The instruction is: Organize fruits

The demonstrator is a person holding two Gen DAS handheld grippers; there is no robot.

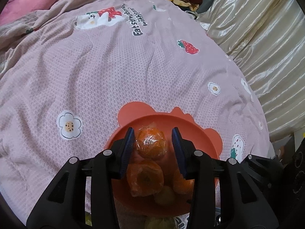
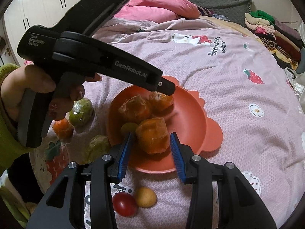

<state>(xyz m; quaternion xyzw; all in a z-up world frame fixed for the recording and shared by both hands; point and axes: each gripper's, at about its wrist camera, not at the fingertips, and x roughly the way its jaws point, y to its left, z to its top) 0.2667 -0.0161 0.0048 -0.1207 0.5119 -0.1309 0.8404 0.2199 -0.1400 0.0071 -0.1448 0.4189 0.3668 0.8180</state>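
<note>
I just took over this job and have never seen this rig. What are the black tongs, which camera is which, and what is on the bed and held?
There is no robot: a person holds a hand gripper in each hand, each with a fisheye camera looking along its fingers. The left view shows the left gripper open around a wrapped orange in the orange bowl. The right view shows the right gripper open around another wrapped orange in that bowl. On the bedspread lie a tomato, a yellow fruit and green wrapped fruits. Nothing is clamped.
</note>
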